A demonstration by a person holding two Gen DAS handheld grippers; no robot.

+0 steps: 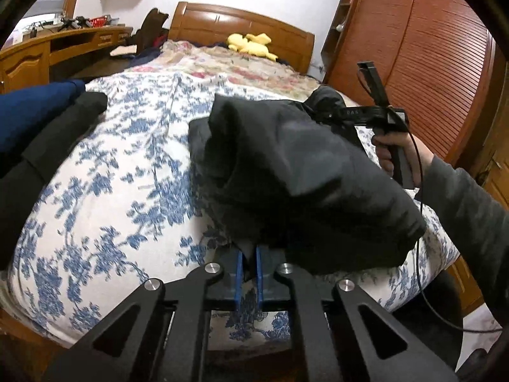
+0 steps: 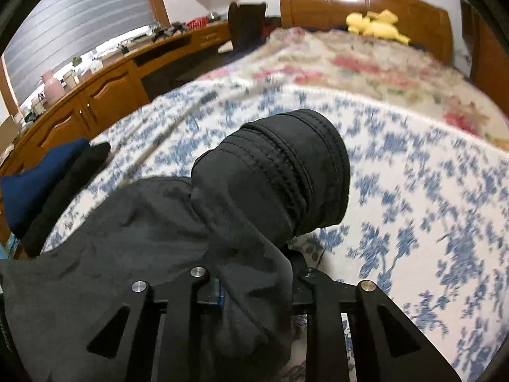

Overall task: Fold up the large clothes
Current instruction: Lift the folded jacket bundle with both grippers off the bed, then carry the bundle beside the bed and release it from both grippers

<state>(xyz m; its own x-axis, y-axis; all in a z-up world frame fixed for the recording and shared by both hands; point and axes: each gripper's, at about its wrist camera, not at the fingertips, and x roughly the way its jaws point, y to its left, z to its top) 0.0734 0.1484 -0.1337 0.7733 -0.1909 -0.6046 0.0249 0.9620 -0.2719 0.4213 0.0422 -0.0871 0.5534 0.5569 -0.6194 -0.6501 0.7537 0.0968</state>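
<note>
Two grippers, left point(image 1: 249, 265) and right point(image 2: 254, 281), jaws clamped on one black jacket point(image 1: 305, 172)

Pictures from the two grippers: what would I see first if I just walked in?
A big puffy black jacket held up over the blue-flowered bedspread, pinched by the left gripper at its near edge and by the right gripper near the cuffed sleeve. Then the yellow plush toy by the wooden headboard.

Black padded jacket point(image 1: 305, 172) bunched, lifted above blue-floral quilt, cuff point(image 2: 305, 172) protruding.
</note>
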